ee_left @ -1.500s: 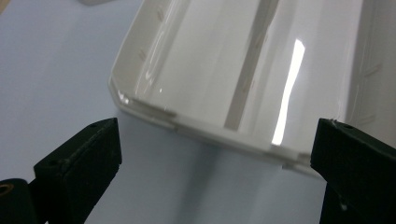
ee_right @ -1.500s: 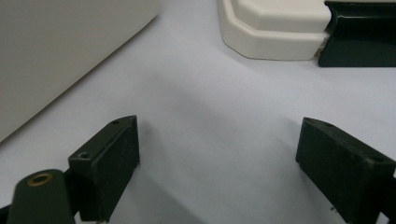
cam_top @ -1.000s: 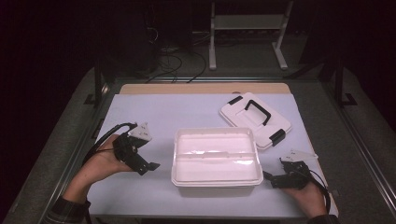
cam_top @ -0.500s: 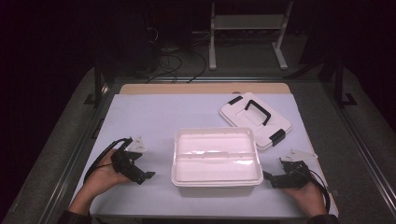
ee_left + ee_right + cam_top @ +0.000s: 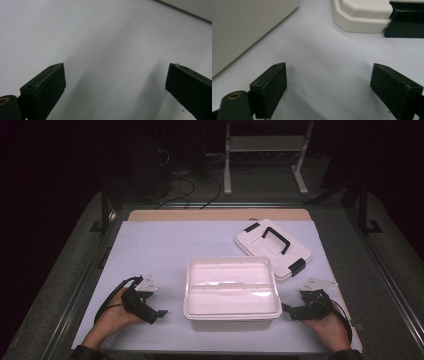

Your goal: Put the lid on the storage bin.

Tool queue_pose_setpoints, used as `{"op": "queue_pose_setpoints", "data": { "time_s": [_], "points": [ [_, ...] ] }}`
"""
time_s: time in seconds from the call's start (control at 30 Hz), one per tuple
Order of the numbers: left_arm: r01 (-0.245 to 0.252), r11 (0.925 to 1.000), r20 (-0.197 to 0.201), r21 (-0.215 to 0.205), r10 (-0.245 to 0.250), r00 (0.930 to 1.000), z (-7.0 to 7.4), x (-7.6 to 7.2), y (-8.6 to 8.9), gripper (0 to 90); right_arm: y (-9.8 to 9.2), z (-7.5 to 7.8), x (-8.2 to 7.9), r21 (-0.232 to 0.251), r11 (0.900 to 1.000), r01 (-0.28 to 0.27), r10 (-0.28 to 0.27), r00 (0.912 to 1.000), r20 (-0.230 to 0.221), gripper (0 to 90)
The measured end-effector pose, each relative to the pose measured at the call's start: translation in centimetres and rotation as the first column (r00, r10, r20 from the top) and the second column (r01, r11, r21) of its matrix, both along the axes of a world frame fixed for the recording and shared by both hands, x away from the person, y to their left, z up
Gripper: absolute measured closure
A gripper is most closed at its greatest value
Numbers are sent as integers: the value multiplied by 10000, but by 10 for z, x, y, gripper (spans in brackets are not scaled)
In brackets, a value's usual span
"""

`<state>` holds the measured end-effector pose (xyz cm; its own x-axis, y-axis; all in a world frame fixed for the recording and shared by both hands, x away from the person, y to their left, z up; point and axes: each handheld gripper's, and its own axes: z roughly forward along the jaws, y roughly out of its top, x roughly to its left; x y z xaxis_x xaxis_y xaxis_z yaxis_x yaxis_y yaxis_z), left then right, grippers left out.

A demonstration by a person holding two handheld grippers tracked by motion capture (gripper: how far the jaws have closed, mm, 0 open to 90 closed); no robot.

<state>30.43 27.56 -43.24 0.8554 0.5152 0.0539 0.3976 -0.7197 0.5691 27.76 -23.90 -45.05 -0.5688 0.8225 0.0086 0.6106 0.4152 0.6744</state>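
Observation:
A white open box (image 5: pixel 231 289) stands in the middle of the white table, empty as far as I see. Its white lid (image 5: pixel 272 248) with a black handle and black clips lies behind it to the right. My left gripper (image 5: pixel 159 314) rests low on the table left of the box, jaws wide open over bare table (image 5: pixel 112 75). My right gripper (image 5: pixel 286 310) lies at the box's right front corner, open, with nothing between its jaws (image 5: pixel 328 80). In the right gripper view the box wall (image 5: pixel 244 27) is at the left and the lid's corner (image 5: pixel 362 15) ahead.
The white table sheet (image 5: pixel 160 250) ends at a wooden strip (image 5: pixel 220 214) at the back. Dark rails run along both sides. A white stand (image 5: pixel 265 150) and cables are on the floor behind the table.
My left gripper has sunk from above the table down onto it, left of the box. The right gripper, box and lid have stayed put.

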Motion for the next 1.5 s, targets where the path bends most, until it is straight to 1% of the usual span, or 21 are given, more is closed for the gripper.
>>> {"op": "queue_pose_setpoints", "data": {
  "time_s": [0.1,0.13,0.17,0.23,0.27,0.33,0.37,0.43,0.57,0.7,0.73,0.8,0.87,0.97,1.0,1.1,1.13,1.2,1.3,1.37,1.5],
  "points": [
    [18,9999,-17,-150,-19,10000,-6,0,2,14,-3,5,1,169,9998,130,-130,9999,28,136],
    [7,9996,-6,-285,-8,10000,-9,0,3,14,-5,7,1,174,9998,137,-138,9999,46,137],
    [-49,9989,-72,-470,45,10000,-11,1,5,0,-7,9,2,242,9996,124,-125,9999,50,139],
    [-71,9973,-126,-737,62,9999,-13,1,8,0,-9,11,3,312,9994,124,-125,9999,43,139],
    [-32,9965,-60,-839,27,10000,-14,1,10,0,-10,12,5,335,9994,124,-124,9999,-3,139],
    [7,9930,93,-1185,5,10000,-17,0,13,0,-12,16,8,350,9994,79,-77,10000,-49,140],
    [18,9900,182,-1411,8,9998,-19,-1,15,0,-12,17,9,396,9992,98,-95,9999,-72,140],
    [16,9861,349,-1664,43,9994,-21,-3,18,0,-13,21,11,417,9991,82,-79,9999,-77,141],
    [8,9863,336,-1651,49,9994,-21,-2,17,0,-15,27,18,553,9983,166,-161,9998,-101,150],
    [0,9861,328,-1661,56,9994,-21,-2,18,0,-15,35,26,567,9983,157,-146,9997,-186,156],
    [0,9863,328,-1649,55,9994,-21,-2,17,0,-15,37,30,622,9979,194,-181,9996,-213,156],
    [-23,9862,338,-1656,80,9994,-21,-3,17,0,-14,40,34,575,9981,209,-196,9996,-224,156],
    [-50,9861,332,-1660,106,9994,-21,-3,17,0,-15,43,40,667,9973,293,-279,9994,-221,156],
    [-47,9862,341,-1656,104,9994,-21,-3,17,0,-15,48,48,615,9974,374,-358,9990,-279,159],
    [-48,9861,340,-1660,105,9994,-21,-3,17,0,-15,51,51,708,9969,344,-326,9991,-265,170],
    [-51,9860,342,-1665,109,9994,-21,-3,17,0,-14,58,59,587,9978,321,-312,9994,-174,170],
    [-50,9860,341,-1665,108,9994,-21,-3,17,0,-14,60,63,524,9982,290,-276,9993,-260,170],
    [-50,9859,342,-1672,109,9994,-21,-3,17,0,-12,63,70,431,9987,285,-273,9992,-286,170],
    [-44,9859,343,-1672,103,9994,-21,-3,17,0,-11,65,79,312,9990,331,-318,9987,-399,173],
    [-42,9860,339,-1666,100,9994,-21,-3,17,0,-10,65,86,323,9990,324,-309,9985,-449,173],
    [-44,9859,331,-1671,101,9994,-21,-3,17,0,-8,67,98,197,9995,265,-256,9987,-446,173]
  ]
}}
